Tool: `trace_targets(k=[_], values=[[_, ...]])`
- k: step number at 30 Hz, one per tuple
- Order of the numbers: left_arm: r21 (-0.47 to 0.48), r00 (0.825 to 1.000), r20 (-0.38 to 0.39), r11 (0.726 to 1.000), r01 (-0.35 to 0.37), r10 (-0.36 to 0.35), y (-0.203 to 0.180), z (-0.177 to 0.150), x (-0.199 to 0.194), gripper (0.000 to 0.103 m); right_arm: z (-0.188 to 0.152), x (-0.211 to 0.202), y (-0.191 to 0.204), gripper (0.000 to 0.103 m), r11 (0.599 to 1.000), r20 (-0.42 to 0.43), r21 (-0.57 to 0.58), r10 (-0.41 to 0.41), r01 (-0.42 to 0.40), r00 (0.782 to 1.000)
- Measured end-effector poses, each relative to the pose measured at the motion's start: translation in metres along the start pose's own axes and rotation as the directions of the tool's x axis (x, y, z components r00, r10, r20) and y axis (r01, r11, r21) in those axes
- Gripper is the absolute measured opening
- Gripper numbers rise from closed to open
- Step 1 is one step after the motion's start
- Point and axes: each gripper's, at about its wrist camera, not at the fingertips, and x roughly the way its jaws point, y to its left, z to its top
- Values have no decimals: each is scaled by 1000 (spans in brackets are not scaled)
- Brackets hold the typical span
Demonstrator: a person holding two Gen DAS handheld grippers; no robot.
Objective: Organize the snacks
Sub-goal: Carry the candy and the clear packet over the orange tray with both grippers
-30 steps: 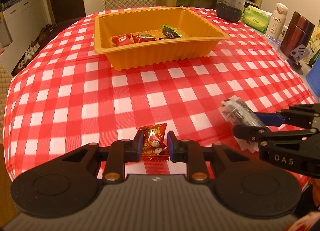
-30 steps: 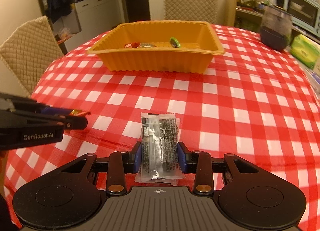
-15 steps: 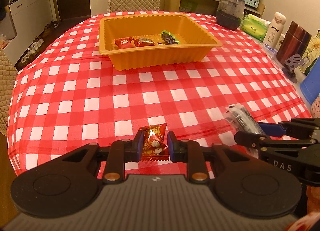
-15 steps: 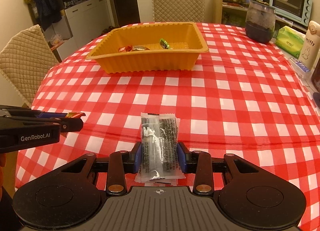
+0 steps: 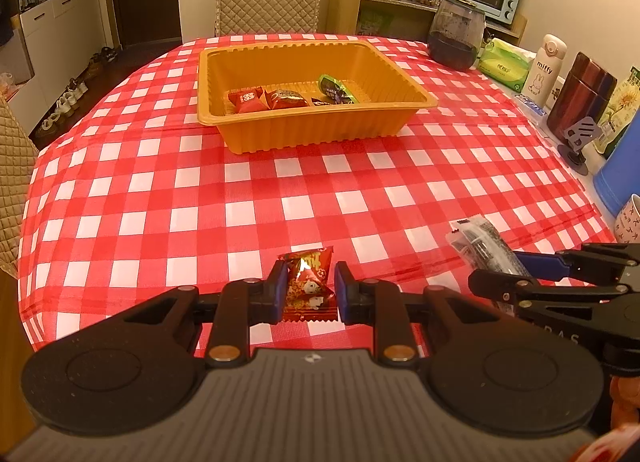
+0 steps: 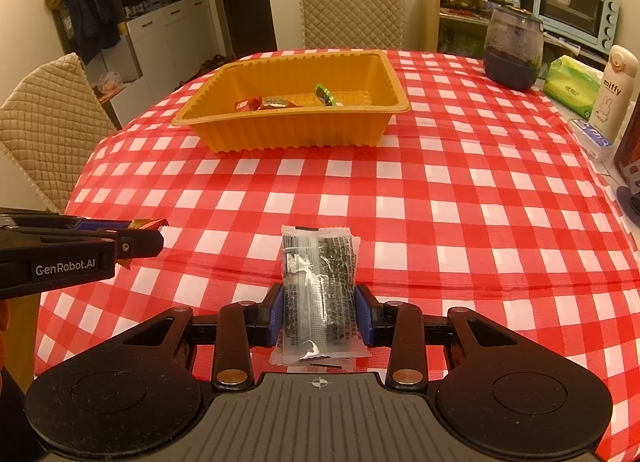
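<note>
My left gripper [image 5: 310,294] is shut on a small red candy packet [image 5: 309,286], held above the near edge of the checked table. To its right my right gripper [image 6: 319,316] is shut on a clear packet with dark contents [image 6: 318,290]; that packet [image 5: 482,248] also shows at the right of the left wrist view. An orange tray [image 5: 304,133] sits across the table and holds a red wrapped snack [image 5: 248,98], a brown one [image 5: 289,98] and a green one [image 5: 335,86]. In the right wrist view the orange tray [image 6: 292,129] is ahead, and the left gripper [image 6: 144,236] enters from the left.
A dark glass jar [image 5: 456,33], a green tissue pack [image 5: 505,69], a white bottle [image 5: 545,65], a dark red canister [image 5: 582,95] and a blue container [image 5: 622,169] line the table's right side. Quilted chairs [image 6: 352,7] stand behind and to the left.
Both grippers have risen a little and drawn back with their packets; the tray looks farther away and more of the room shows. Both grips are unchanged.
</note>
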Motion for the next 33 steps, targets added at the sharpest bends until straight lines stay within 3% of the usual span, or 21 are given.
trace_targets(k=[6,12,21,28,33], values=[[-1,1000,12,1000,0,0,3,9,0,22,11,2,-1,37,1000,4,3,0,0,1000],[15,999,46,1000,1,-2,6,34,3,22,42,5,-2,37,1000,43,-12,6,-6,999],[41,992,120,999,21,-25,15,103,20,22,116,23,-5,37,999,103,-47,24,-19,994],[60,990,142,998,16,-25,28,154,47,22,169,56,-15,37,998,95,-58,28,-23,995],[43,991,128,998,37,-42,39,182,73,22,198,81,-28,37,999,76,-5,39,-39,996]])
